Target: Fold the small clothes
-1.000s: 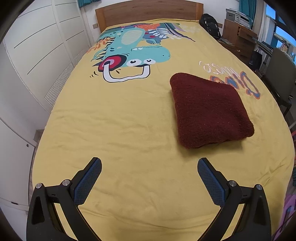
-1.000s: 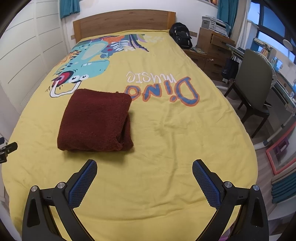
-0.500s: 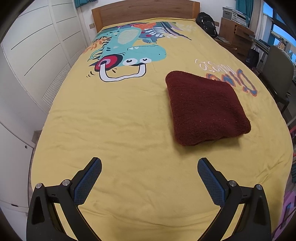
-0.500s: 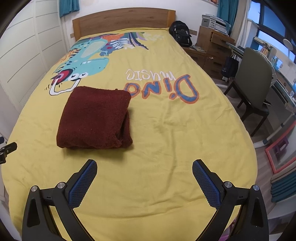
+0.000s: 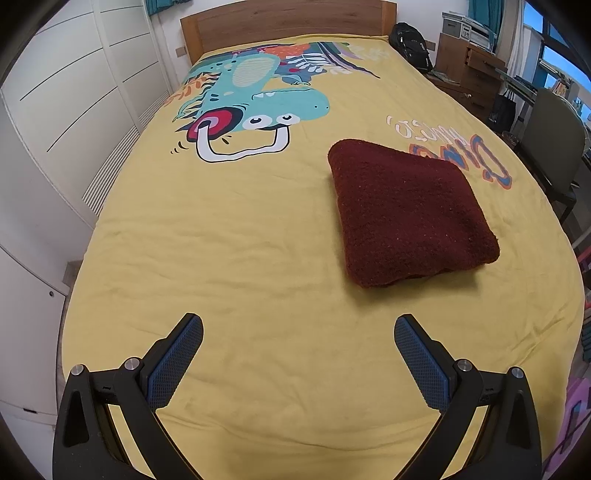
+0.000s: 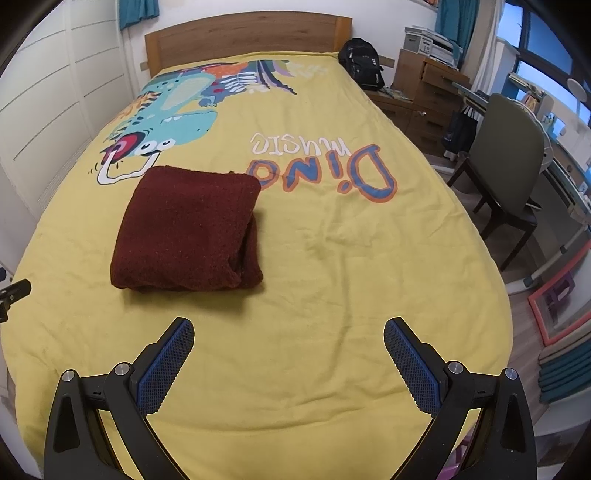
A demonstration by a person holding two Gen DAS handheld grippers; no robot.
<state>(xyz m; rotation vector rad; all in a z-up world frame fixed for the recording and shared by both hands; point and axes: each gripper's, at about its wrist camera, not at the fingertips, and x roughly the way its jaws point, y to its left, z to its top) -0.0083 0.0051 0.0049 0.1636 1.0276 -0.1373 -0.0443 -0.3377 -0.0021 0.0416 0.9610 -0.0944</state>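
My left gripper [image 5: 298, 338] and right gripper [image 6: 289, 338] both spread wide, empty, above the yellow dinosaur-print cotton bedspread [image 6: 332, 288]. Folded maroon fuzzy knit garment [image 6: 186, 229] lies mid-bed, squarish, long axis toward the wooden headboard [image 6: 243, 35] (layered edges facing right). Nothing between. Beyond: grey chair [image 6: 508, 155], black backpack [image 6: 362, 66].

Each hand-held gripper [image 5: 298, 332] [image 6: 289, 332] black-framed, with silver screws and blue cross-hatched pads [image 5: 173, 363] on both fingers
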